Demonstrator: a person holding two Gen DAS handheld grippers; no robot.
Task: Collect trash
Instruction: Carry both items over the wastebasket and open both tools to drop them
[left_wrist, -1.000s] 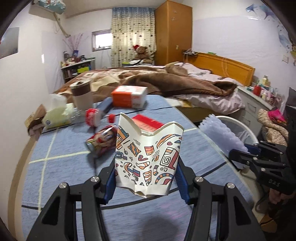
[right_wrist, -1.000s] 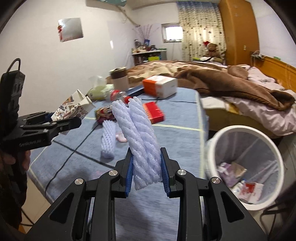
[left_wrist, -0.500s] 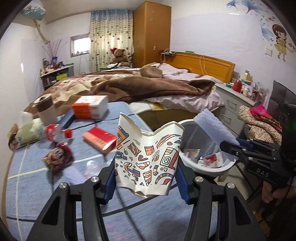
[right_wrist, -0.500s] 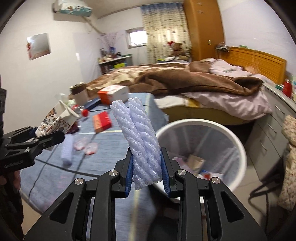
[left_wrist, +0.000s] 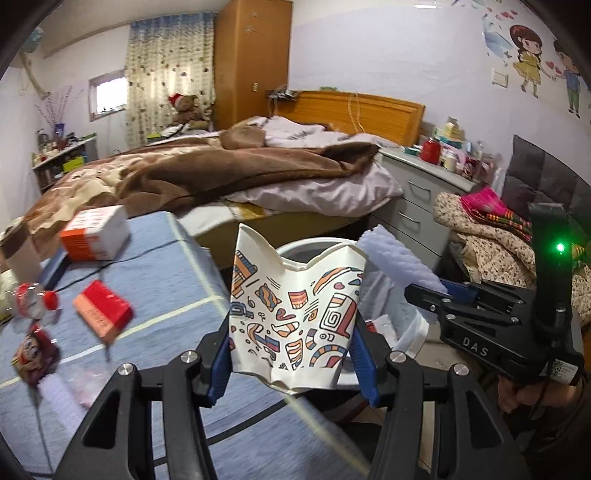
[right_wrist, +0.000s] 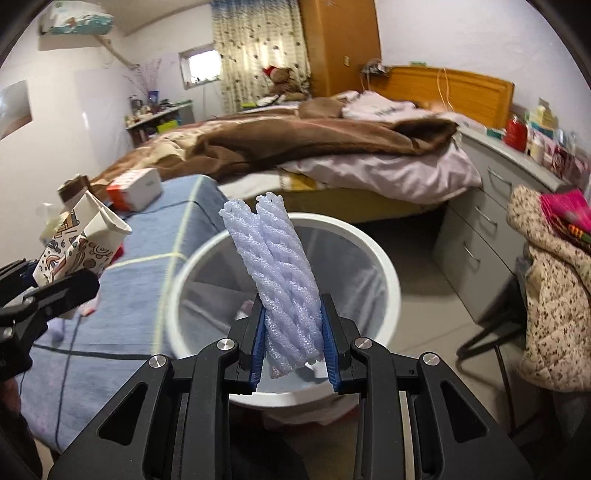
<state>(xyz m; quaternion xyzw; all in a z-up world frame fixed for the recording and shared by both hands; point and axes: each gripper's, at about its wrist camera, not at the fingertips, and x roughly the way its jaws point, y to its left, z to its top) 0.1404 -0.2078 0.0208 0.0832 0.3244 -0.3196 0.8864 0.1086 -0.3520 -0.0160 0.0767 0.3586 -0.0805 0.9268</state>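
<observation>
My left gripper (left_wrist: 291, 358) is shut on a crumpled patterned paper cup (left_wrist: 295, 314) and holds it at the table's right edge, in front of the white trash bin (left_wrist: 314, 245). My right gripper (right_wrist: 294, 345) is shut on a white foam net sleeve (right_wrist: 277, 273) and holds it upright over the open bin (right_wrist: 388, 273), which has some trash at its bottom. The right gripper (left_wrist: 439, 295) with the foam sleeve (left_wrist: 399, 262) shows in the left wrist view, the cup (right_wrist: 81, 247) in the right wrist view.
On the blue table (left_wrist: 166, 280) lie a red packet (left_wrist: 103, 314), an orange-white box (left_wrist: 94, 238), a snack wrapper (left_wrist: 35, 354) and a small bottle (left_wrist: 31, 299). A bed (right_wrist: 295, 147), grey drawers (right_wrist: 491, 214) and a chair with clothes (right_wrist: 554, 288) surround the bin.
Both grippers swung right from over the table toward the bin. The foam sleeve now hangs over the bin's opening; the cup has reached the table edge beside it.
</observation>
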